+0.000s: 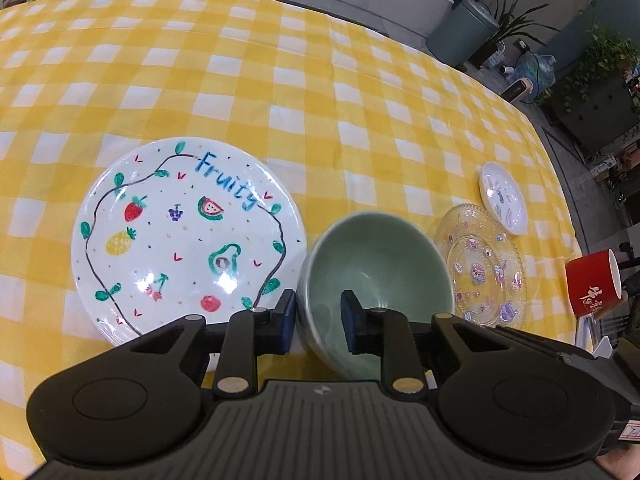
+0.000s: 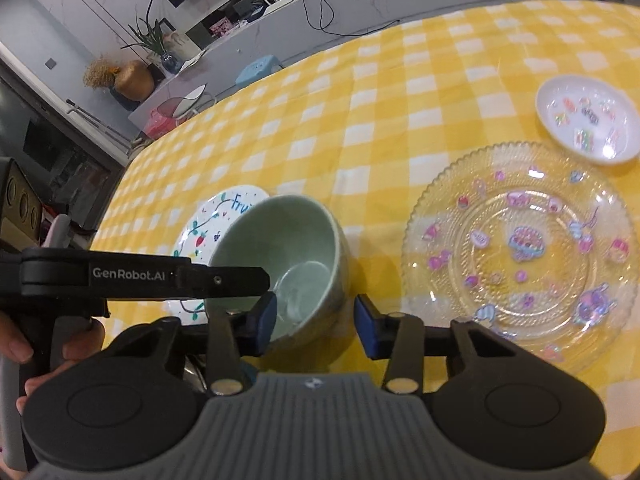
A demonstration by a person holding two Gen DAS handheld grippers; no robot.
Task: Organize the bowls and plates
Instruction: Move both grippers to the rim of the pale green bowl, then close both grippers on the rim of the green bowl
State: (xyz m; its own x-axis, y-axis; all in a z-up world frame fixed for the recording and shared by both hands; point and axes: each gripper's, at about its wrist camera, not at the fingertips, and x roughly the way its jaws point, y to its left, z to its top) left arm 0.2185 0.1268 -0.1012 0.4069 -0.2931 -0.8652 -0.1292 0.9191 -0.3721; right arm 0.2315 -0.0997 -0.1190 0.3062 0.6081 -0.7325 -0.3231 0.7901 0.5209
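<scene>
Left wrist view: the left hand-held gripper (image 1: pixel 318 322) straddles the near-left rim of the bowl (image 1: pixel 378 266), a smooth, glazed pale-green round bowl at lower centre. One blue pad sits outside the wall, the other inside, clamped on the rim. The glossy white fruit plate (image 1: pixel 186 236) lies flat at left, its edge just beside the bowl. A ribbed clear glass plate (image 1: pixel 482 266) with a scalloped edge lies at right, a small white dish (image 1: pixel 503 203) beyond it, and a red cup (image 1: pixel 592 285) at the far right edge. The checked yellow cloth on the worktop (image 1: pixel 280 80) is bare across the upper frame.

Right wrist view: the right hand-held gripper (image 2: pixel 316 322) straddles the bowl's (image 2: pixel 280 248) near-right wall; the left pad is inside, the right pad stands clear of it, so it is not gripping. The left hand-held gripper's (image 2: pixel 256 280) black finger crosses from the left to the rim. The glass plate (image 2: pixel 520 248) fills the right, apart from the bowl.
</scene>
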